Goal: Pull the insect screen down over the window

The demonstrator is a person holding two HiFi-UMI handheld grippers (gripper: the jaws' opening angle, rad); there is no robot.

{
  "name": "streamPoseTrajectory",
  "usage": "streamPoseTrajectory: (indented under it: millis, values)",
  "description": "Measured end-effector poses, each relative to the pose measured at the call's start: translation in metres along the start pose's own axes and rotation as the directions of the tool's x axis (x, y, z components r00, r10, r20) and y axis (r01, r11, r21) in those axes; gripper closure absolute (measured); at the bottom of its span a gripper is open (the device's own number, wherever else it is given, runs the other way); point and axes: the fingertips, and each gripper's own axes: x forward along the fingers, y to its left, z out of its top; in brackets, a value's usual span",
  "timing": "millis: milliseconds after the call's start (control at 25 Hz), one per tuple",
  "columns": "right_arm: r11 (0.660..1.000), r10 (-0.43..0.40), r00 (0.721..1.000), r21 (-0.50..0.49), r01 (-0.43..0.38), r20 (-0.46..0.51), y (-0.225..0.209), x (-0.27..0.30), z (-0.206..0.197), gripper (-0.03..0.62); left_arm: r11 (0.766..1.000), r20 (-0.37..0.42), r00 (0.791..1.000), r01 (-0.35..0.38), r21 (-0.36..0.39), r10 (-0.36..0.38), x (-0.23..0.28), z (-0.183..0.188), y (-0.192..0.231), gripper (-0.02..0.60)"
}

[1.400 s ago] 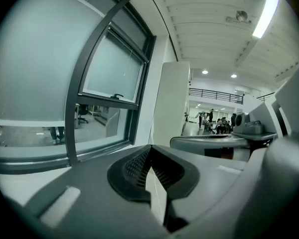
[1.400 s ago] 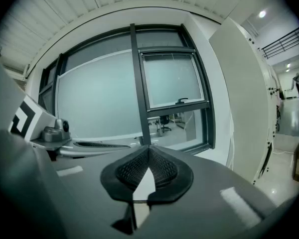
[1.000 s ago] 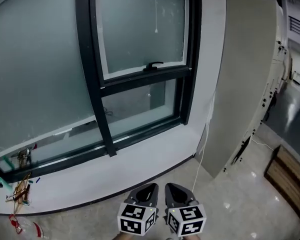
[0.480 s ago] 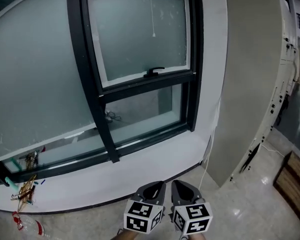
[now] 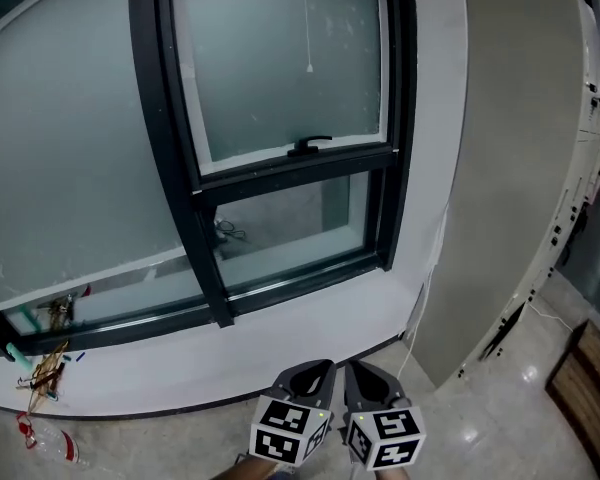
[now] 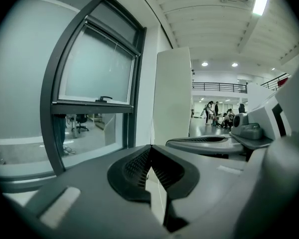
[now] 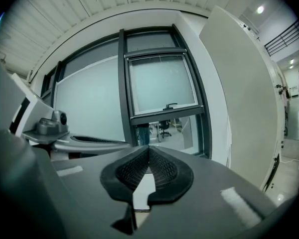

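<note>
- The window (image 5: 290, 173), a dark-framed sash, fills the head view from about 10 to 1 o'clock. The insect screen is not drawn over it. I judge the screen to be rolled up out of sight at the top edge, at 12 o'clock, so the pull-down has not begun and this is the approach step.
- The white sill (image 5: 310, 323) runs below the window and lies between it and both tongs.
- The left tongs (image 5: 318, 370) sit at 6 o'clock in the head view, well apart from the window. In the left gripper view (image 6: 148, 151) the ribbed pads meet at the tips with nothing between them, so they are closed and empty.
- The right tongs (image 5: 356, 370) hang just beside the left pair on its 3 o'clock side. In the right gripper view (image 7: 148, 149) the jaws are likewise pressed together and grip nothing, pointing toward the window.
- A small black handle (image 5: 310, 146) sits on the sash's lower rail, at roughly 12 o'clock from the tongs.
- A thin pull cord (image 5: 307, 28) hangs from the top of the frame and ends in a small bead above the handle. The next move likely calls for one pair of tongs to rise toward 12 o'clock, open, close on the cord near its bead and draw straight down. The cord is slight, so the aim must be exact.
</note>
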Motion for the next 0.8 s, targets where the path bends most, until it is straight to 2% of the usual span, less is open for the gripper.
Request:
streamPoseTrajectory:
  millis: [280,480,800]
  values:
    - [0.999,-0.002,1.000,-0.046,0.002,0.008,-0.022,0.094,0.014,0.594,1.000,0.015,1.000,0.007,-0.012,-0.006,0.069,0.013,0.072,0.569]
    - [0.997,-0.031,1.000,-0.072,0.031,-0.003,-0.042,0.191,0.044,0.599,0.999,0.023,0.999,0.035,-0.017,-0.035,0.136,0.039,0.149,0.569]
    - [0.995,-0.037,0.999,-0.090,0.036,-0.009,-0.047,0.356,0.086,0.597,0.999,0.046,0.998,0.051,-0.020,-0.050,0.222,0.083,0.289,0.569]
